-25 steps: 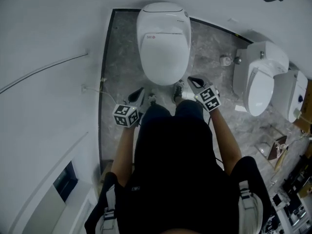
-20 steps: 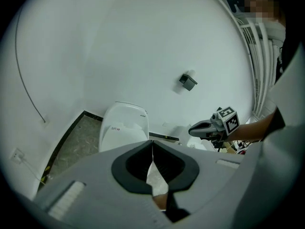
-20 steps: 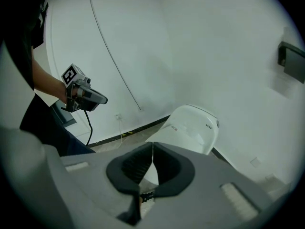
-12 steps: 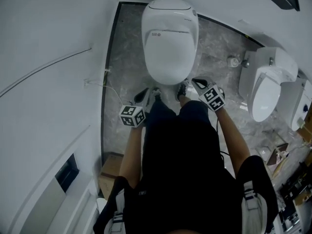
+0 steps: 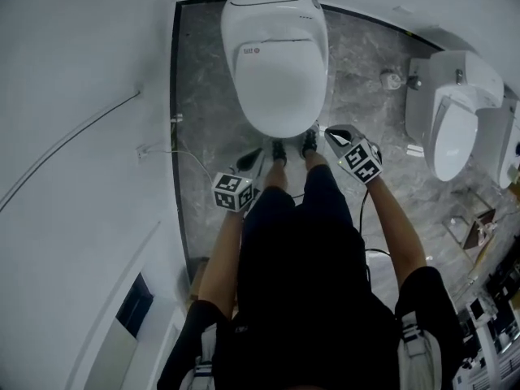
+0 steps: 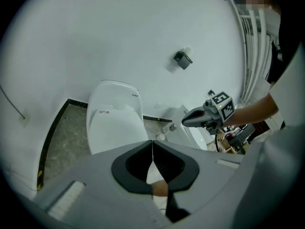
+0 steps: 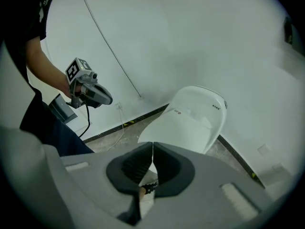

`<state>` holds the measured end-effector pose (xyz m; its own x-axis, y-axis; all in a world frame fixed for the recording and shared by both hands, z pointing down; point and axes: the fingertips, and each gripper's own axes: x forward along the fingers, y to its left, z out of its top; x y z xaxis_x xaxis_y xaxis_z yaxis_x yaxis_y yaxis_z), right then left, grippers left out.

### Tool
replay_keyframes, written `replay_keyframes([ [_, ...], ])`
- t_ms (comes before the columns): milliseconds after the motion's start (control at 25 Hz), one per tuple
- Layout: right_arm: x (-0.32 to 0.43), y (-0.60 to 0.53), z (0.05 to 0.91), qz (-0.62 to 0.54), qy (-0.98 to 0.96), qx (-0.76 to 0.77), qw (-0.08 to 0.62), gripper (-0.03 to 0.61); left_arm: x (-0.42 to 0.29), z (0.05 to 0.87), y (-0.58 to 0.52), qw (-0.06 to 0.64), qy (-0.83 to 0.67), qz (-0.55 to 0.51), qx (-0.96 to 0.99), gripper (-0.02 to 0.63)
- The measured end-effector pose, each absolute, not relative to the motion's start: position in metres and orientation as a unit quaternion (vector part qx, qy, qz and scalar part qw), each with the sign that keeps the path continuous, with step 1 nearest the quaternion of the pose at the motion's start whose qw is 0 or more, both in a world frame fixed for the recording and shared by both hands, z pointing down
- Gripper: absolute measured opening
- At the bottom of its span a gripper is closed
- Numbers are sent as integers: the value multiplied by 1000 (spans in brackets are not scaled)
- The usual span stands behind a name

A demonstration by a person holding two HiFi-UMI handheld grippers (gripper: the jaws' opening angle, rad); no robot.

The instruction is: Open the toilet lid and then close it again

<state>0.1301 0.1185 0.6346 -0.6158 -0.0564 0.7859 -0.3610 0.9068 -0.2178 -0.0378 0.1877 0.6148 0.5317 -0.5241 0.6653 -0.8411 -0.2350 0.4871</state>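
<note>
A white toilet [image 5: 276, 55] stands against the wall with its lid [image 5: 280, 84] down flat. In the head view my left gripper [image 5: 255, 156] hovers beside the bowl's front left edge, and my right gripper [image 5: 330, 133] beside its front right edge. Neither touches the toilet. Both are shut with nothing between the jaws. The left gripper view shows my shut left gripper [image 6: 152, 145] aimed at the closed lid [image 6: 116, 128], with the right gripper [image 6: 187, 121] off to the right. In the right gripper view my shut right gripper [image 7: 152, 149] faces the toilet [image 7: 190, 120], and the left gripper [image 7: 108, 100] is at the left.
A second white fixture [image 5: 451, 124] stands to the right on the marble floor [image 5: 361, 63]. A thin cable [image 5: 166, 149] runs from the left wall across the floor. My feet [image 5: 292, 147] are at the bowl's front. A small dark fitting [image 6: 182, 58] hangs on the wall.
Both grippers have come down and closer to the toilet's front edge, and the person has stepped up to the bowl. The jaws have stayed shut and the lid has not moved.
</note>
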Motion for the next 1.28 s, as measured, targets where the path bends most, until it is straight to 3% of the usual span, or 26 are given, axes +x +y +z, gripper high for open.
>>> replay_keyframes([
  [640,116,147,755,245,-858,143,428,5,-58,769,208,459,-384,251,761,14],
  [1280,127,158,882,323,-821,187,432,5,-66,889,213,526,-415,222,708,15],
])
